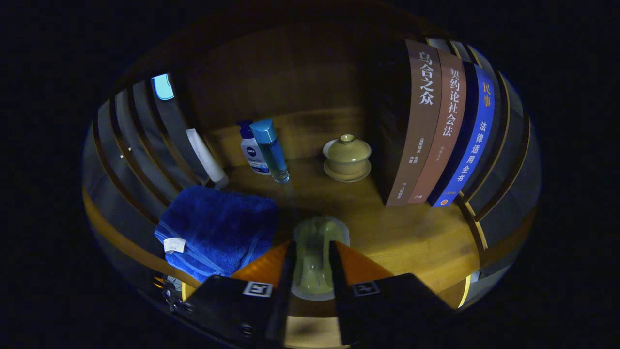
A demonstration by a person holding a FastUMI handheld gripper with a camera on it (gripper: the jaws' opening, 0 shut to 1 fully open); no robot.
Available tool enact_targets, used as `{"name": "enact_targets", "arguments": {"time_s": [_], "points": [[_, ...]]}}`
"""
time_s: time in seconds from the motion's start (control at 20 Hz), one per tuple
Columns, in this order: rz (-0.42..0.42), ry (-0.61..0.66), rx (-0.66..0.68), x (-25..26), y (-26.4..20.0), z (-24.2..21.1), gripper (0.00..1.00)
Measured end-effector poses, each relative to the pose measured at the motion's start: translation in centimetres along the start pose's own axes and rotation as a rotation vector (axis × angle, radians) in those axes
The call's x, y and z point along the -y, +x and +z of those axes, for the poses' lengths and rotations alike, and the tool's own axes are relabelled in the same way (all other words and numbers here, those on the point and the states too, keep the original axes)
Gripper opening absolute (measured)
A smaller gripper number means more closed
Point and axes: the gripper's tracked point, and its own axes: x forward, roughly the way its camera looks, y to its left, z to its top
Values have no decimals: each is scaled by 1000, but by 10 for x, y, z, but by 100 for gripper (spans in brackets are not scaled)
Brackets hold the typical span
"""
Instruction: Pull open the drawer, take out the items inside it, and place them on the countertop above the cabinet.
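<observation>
A: Tool state?
B: Clenched on a pale green glazed ceramic cup, both fingers pressing its sides, over the wooden worktop.
A: Neighbours?
B: Folded blue towel beside it; lidded green tea bowl beyond, near upright books.

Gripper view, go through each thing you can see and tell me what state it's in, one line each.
Tool: fingers shut on the pale green cup.
Pale green cup: held between the fingers, over the wooden countertop.
Lidded bowl: lid on, upright on its saucer.
Blue-capped bottle: capped, upright.
White pump bottle: upright behind it.
Blue towel: folded, lying flat.
Books: closed, standing upright.
</observation>
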Motion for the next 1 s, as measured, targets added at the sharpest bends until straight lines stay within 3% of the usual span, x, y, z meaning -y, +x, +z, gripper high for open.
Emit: {"name": "enact_targets", "arguments": {"time_s": [0.3,0.4,0.8,1.0], "points": [[22,-3,59,-6,-15,3,91],[24,-6,109,-8,-33,5,100],[86,-6,388,-27,-151,-26,100],[104,-18,540,-32,-218,-67,99]]}}
